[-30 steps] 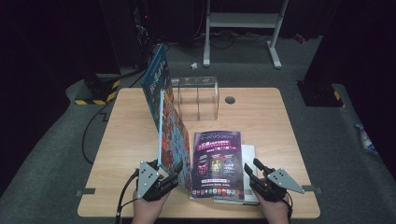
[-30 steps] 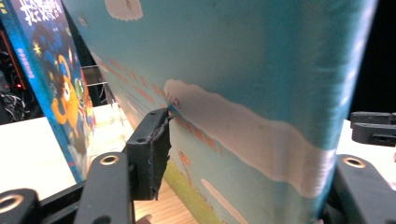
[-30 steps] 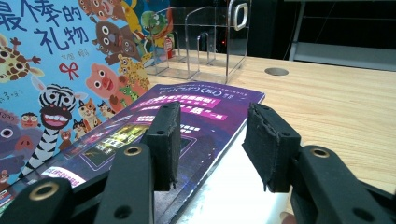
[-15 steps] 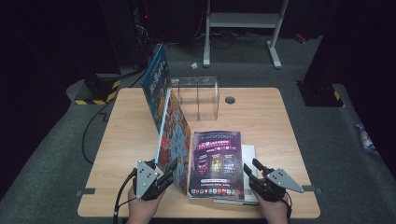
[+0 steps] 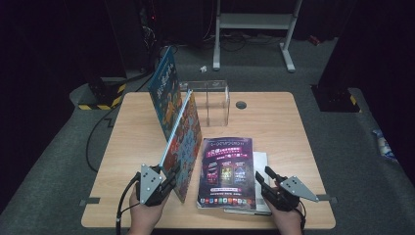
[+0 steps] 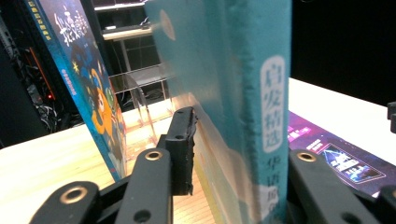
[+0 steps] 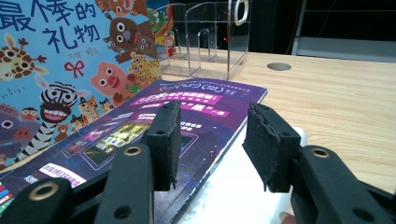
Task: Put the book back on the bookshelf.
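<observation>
High view, container: a clear acrylic rack [image 5: 210, 100] stands in the upper middle of the frame, at the far part of the table [image 5: 274, 125]; its slots look empty, and a blue picture book [image 5: 164, 90] leans upright just at its left side
High view, held book: a second picture book [image 5: 185, 142] stands on its lower edge in the middle left of the frame, and its near end is between the jaws of the left gripper [image 5: 164, 183]
High view, flat things: a purple magazine [image 5: 226, 171] lies flat in the lower middle, on top of a white book [image 5: 263, 164] that shows along its right edge
High view, right gripper [image 5: 266, 183]: lower right of the frame, just beside the near right corner of the magazine, jaws apart, nothing in them
High view, open room: bare wood at the right half and at the left edge of the table; a round cable hole [image 5: 241, 104] is right of the rack
Left gripper view: the jaws have just been closing and they clamp the teal spine of the picture book [image 6: 252, 107], one pad on each side; the blue picture book [image 6: 84, 79] is in the upper left, the rack [image 6: 140, 88] behind
Right gripper view: the two pads stand apart above the edge of the purple magazine [image 7: 187, 116]; the white book [image 7: 233, 191] is under it, the animal cover of the picture book [image 7: 60, 70] fills the upper left, the rack [image 7: 210, 32] is at the top
</observation>
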Motion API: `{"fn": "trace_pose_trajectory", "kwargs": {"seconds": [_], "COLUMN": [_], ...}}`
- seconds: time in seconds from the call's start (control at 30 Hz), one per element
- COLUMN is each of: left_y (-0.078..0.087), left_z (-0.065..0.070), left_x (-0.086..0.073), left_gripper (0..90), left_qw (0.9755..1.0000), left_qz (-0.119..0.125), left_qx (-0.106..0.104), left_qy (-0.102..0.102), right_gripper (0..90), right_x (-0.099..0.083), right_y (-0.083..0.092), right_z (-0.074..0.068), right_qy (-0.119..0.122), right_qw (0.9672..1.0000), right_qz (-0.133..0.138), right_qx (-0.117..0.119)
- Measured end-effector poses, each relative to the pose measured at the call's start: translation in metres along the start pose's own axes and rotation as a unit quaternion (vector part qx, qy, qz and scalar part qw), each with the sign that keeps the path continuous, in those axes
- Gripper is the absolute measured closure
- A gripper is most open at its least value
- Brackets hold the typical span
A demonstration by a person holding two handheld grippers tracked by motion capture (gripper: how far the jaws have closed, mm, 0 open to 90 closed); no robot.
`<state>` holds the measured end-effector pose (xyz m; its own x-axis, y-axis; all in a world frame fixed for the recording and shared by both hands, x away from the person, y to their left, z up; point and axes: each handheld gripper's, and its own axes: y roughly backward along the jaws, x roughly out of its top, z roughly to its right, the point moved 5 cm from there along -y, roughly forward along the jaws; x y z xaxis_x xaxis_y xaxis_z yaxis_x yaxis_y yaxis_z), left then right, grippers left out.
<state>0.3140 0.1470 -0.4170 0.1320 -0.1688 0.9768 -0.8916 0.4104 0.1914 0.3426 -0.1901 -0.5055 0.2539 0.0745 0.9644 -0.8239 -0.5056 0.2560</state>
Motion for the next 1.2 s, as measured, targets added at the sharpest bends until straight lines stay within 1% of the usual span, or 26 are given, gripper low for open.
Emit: {"fn": "trace_pose_trajectory", "kwargs": {"seconds": [0.07, 0.1, 0.17, 0.2, 0.33, 0.53, 0.67, 0.77, 0.87, 0.97, 1.03, 1.17, 1.2], "left_y": [-0.001, -0.002, -0.004, -0.004, -0.004, -0.004, -0.004, -0.004, -0.004, -0.004, -0.004, -0.004, -0.005], "left_z": [-0.003, -0.006, -0.011, -0.013, -0.017, -0.027, -0.032, -0.034, -0.038, -0.039, -0.041, -0.043, -0.043], "left_x": [0.003, 0.004, 0.005, 0.005, 0.005, 0.005, 0.005, 0.006, 0.005, 0.005, 0.004, 0.004, 0.004], "left_gripper": [66.8, 67.6, 69.5, 70.7, 72.4, 72.4, 73.2, 75.9, 79.3, 79.8, 79.7, 79.4, 79.2], "left_qw": [0.9999, 0.9999, 0.9998, 0.9997, 0.9995, 0.999, 0.999, 0.9992, 0.9992, 0.9992, 0.999, 0.999, 0.9989], "left_qz": [-0.006, -0.009, -0.011, -0.011, -0.013, -0.015, -0.02, -0.023, -0.023, -0.022, -0.02, -0.016, -0.014], "left_qx": [0.0, -0.004, -0.018, -0.021, -0.027, -0.035, -0.032, -0.025, -0.026, -0.028, -0.03, -0.029, -0.031], "left_qy": [-0.009, -0.009, 0.003, 0.005, 0.004, 0.021, 0.023, 0.018, 0.02, 0.02, 0.028, 0.029, 0.033], "right_gripper": [54.9, 54.9, 54.9, 54.8, 54.8, 54.8, 54.8, 54.8, 54.8, 54.7, 54.8, 54.7, 54.7], "right_x": [0.0, 0.0, 0.0, 0.0, 0.0, -0.001, -0.001, 0.0, 0.0, 0.0, 0.0, -0.001, -0.001], "right_y": [0.0, 0.0, 0.0, 0.0, 0.0, 0.0, 0.0, 0.0, 0.001, 0.001, 0.001, 0.001, 0.001], "right_z": [0.0, 0.0, 0.0, 0.0, 0.0, 0.0, 0.001, 0.0, 0.001, 0.001, 0.001, 0.001, 0.0], "right_qy": [-0.002, -0.004, -0.003, -0.002, -0.002, -0.001, -0.002, -0.001, -0.001, 0.0, 0.0, -0.001, 0.0], "right_qw": [1.0, 1.0, 1.0, 1.0, 1.0, 1.0, 1.0, 1.0, 1.0, 1.0, 1.0, 1.0, 1.0], "right_qz": [-0.002, -0.001, -0.002, -0.002, -0.002, -0.003, -0.003, -0.002, -0.002, -0.002, -0.002, -0.002, -0.002], "right_qx": [0.001, 0.001, 0.001, 0.001, 0.001, 0.001, 0.001, 0.0, 0.001, 0.002, 0.002, 0.002, 0.003]}}
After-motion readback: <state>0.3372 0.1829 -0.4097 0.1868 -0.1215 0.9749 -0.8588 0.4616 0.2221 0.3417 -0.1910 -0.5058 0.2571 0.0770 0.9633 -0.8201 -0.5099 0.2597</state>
